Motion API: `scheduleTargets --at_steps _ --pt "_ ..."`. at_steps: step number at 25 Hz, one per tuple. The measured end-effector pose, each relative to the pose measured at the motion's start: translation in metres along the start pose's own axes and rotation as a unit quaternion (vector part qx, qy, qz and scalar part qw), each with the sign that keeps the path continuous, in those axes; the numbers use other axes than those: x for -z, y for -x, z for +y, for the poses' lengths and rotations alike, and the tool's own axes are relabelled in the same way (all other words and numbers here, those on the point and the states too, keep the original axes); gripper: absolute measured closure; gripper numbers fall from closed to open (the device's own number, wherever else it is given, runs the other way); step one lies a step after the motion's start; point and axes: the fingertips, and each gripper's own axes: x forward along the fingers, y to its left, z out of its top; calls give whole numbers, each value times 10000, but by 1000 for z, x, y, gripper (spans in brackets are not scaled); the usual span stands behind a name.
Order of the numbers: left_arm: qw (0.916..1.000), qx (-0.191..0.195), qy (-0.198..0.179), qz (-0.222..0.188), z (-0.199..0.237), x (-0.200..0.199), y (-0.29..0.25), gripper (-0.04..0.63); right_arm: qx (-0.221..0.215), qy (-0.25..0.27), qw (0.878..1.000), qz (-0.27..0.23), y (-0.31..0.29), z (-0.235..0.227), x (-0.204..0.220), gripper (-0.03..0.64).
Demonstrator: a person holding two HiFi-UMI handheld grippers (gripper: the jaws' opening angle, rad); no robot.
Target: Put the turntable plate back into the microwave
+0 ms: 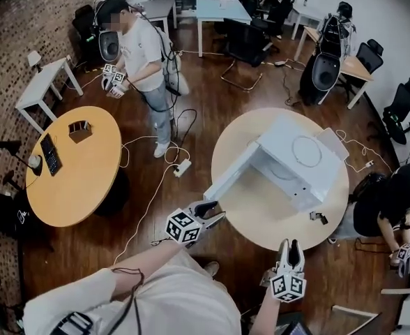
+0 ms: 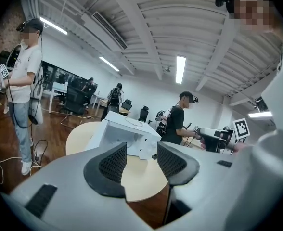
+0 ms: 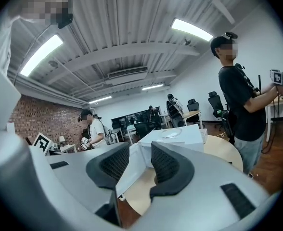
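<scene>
A white microwave [image 1: 299, 160] stands on a round beige table [image 1: 261, 215], its door [image 1: 229, 172] swung open to the left. The clear turntable plate [image 1: 306, 151] lies on top of the microwave and shows as a faint disc in the left gripper view [image 2: 134, 121] and the right gripper view [image 3: 172, 134]. My left gripper [image 1: 215, 211] hovers just off the table's near-left edge, jaws open and empty [image 2: 141, 160]. My right gripper [image 1: 289, 244] is held at the table's near edge, also open with nothing between its pads [image 3: 140, 165]. Both point toward the microwave.
A small dark object [image 1: 318, 217] lies on the table by the microwave's near corner. A power strip [image 1: 181, 167] and cables trail over the wooden floor at left. A second round table [image 1: 76, 162] stands farther left. One person [image 1: 146, 61] stands behind and another [image 1: 390, 204] at the right.
</scene>
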Motion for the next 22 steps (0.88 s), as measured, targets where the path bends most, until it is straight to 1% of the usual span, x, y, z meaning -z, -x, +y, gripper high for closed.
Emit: scheduleTargets --at_steps 4,8,10,12,15,18,22 --pt "9997 216 -98 82 0 -8 -2 394 90 133 9999 -29 -6 8 -4 471" --pt "9983 450 -182 332 4 -13 -7 393 467 105 9988 104 -6 4 10 471" --pt "9969 586 -321 408 6 -19 -9 394 627 148 9978 163 -7 3 18 471" --pt "9963 659 -320 448 15 -24 -9 394 736 149 9970 198 -14 6 21 471" --pt "9948 817 -295 523 24 -23 -14 394 867 174 9960 117 -20 11 17 471" --pt "9921 1026 -347 633 26 -21 -24 394 1070 195 9941 19 -21 10 16 471" --pt "9894 1206 -423 693 27 -26 -29 394 1272 238 9916 -16 -22 12 13 471"
